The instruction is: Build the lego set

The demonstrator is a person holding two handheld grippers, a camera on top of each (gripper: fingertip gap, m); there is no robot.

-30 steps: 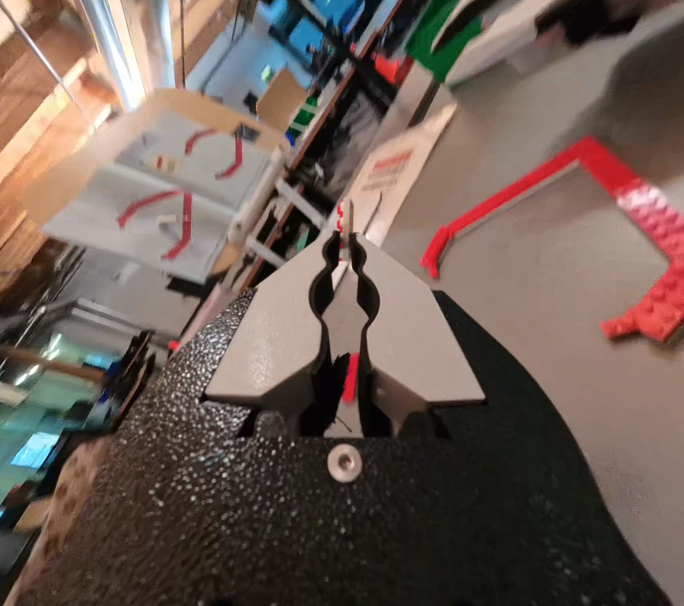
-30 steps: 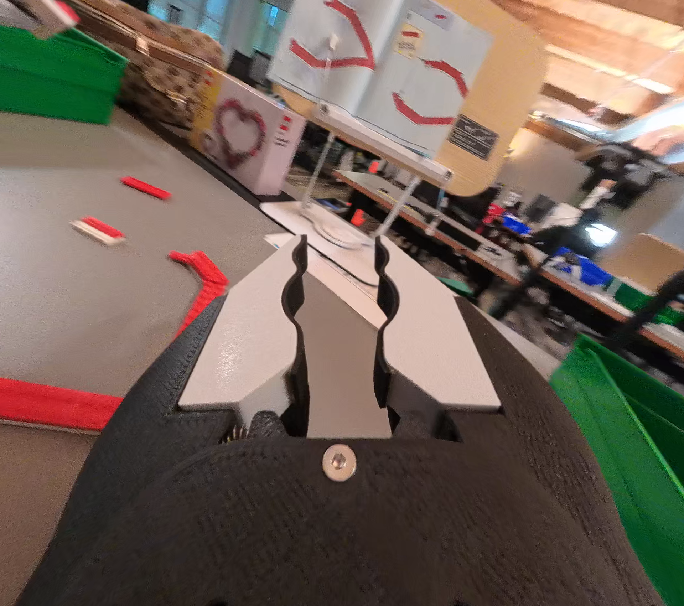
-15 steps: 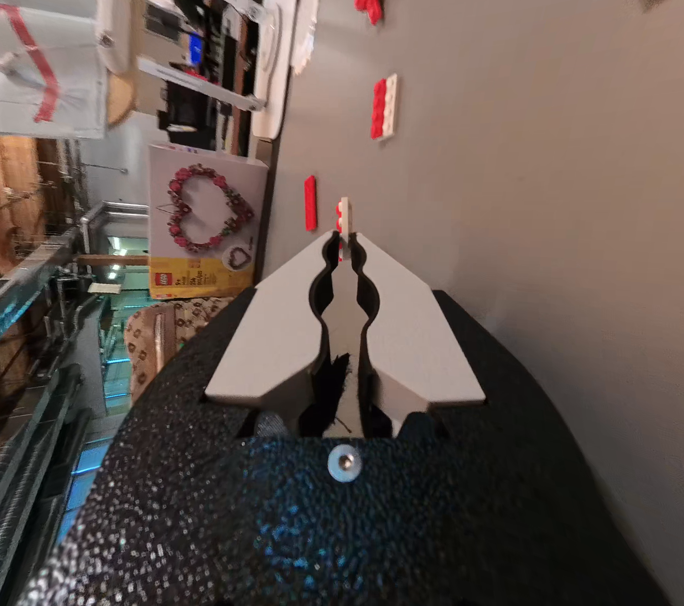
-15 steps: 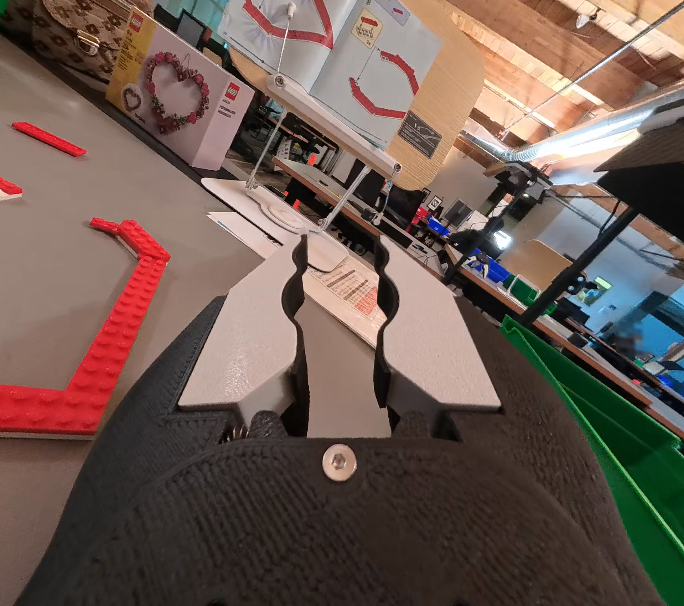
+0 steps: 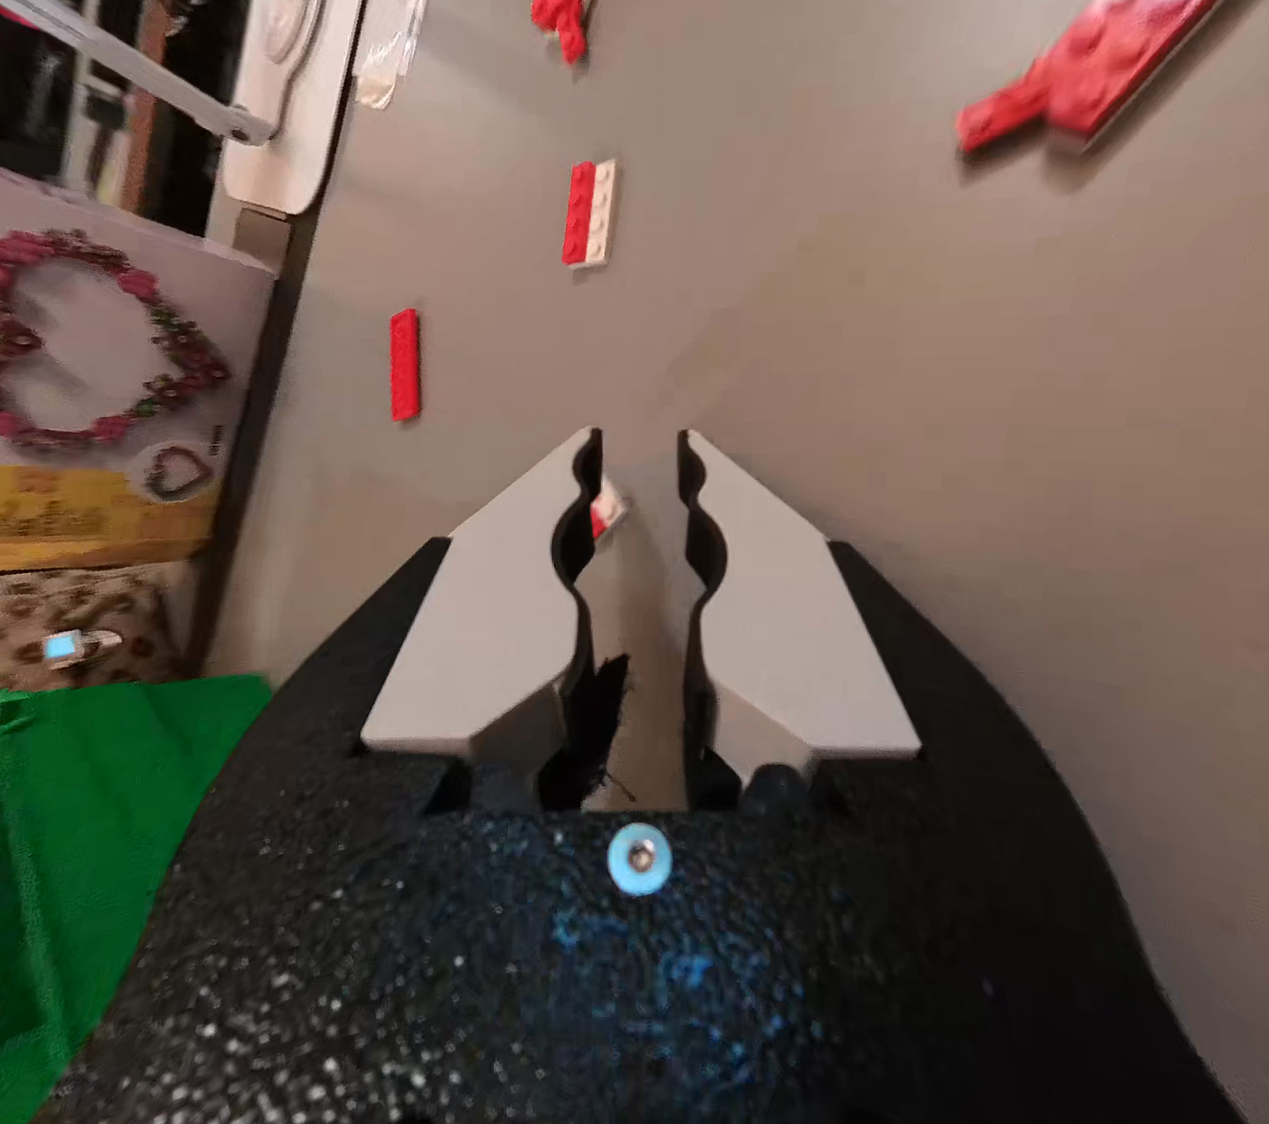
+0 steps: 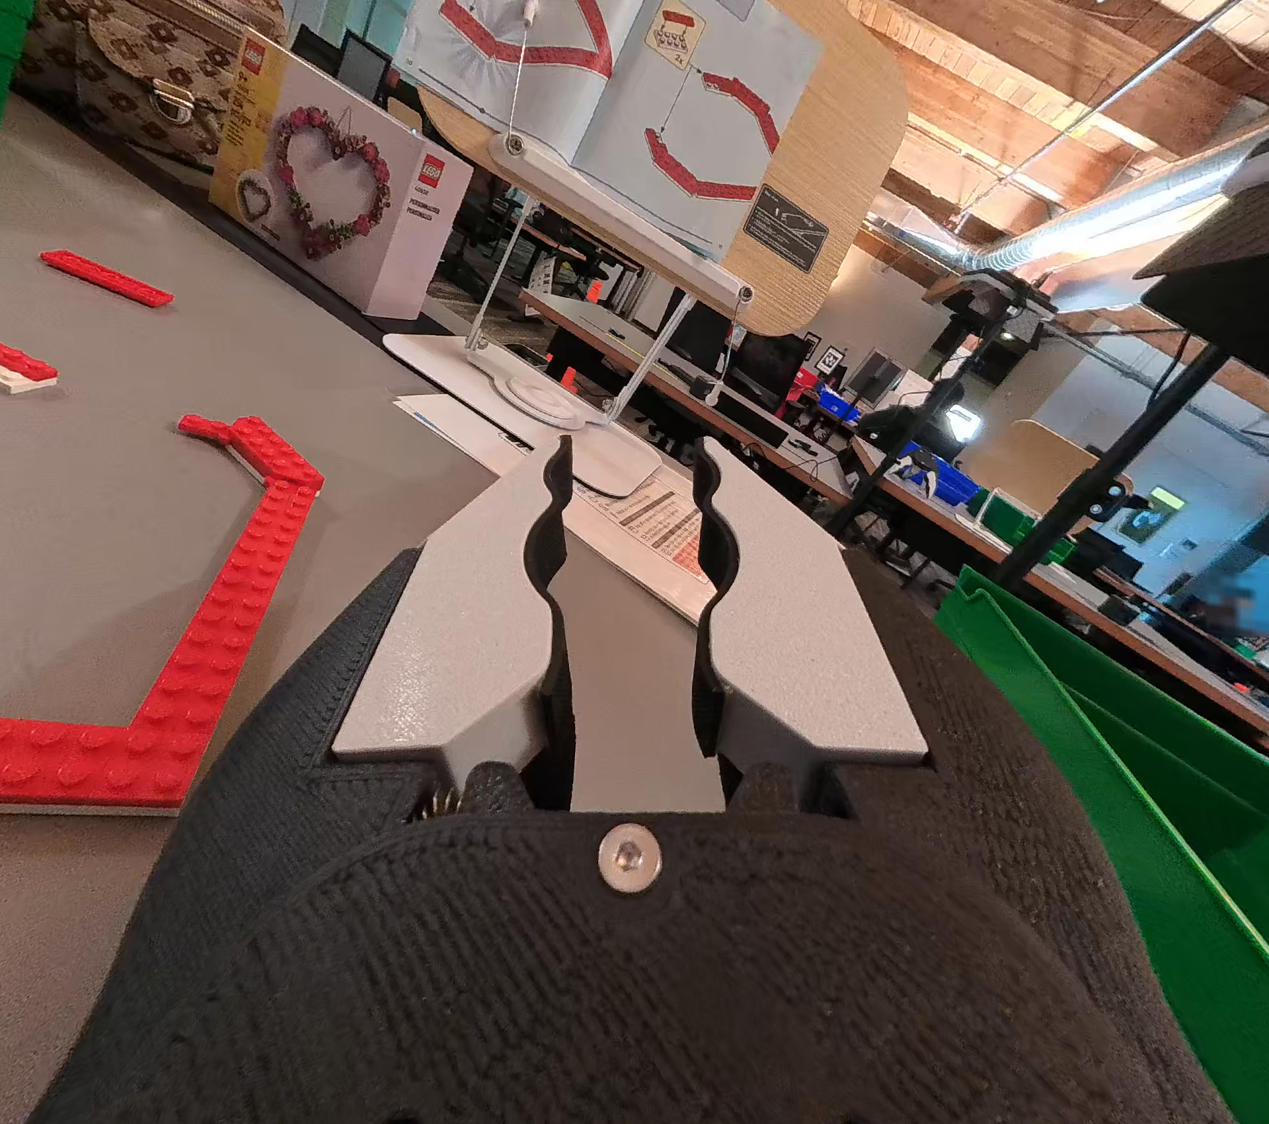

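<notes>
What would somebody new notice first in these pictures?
Probably the long red angled lego frame lying flat on the grey table, left of the open right hand-held gripper. Next, the open instruction booklet propped on a white stand at the table's far edge, beside the heart-wreath box.

Grey table (image 6: 103, 542) carries: long angled red plate assy (image 6: 206, 645), red/white plate pair (image 5: 589, 214), thin red strip (image 5: 404, 365), small red/white piece (image 5: 608, 513) (blurred, prob. lying on the top). At far edge: set box w/ heart picture (image 6: 329, 198), white book-stand base (image 6: 529, 391), printed sheet (image 6: 652, 535).
</notes>
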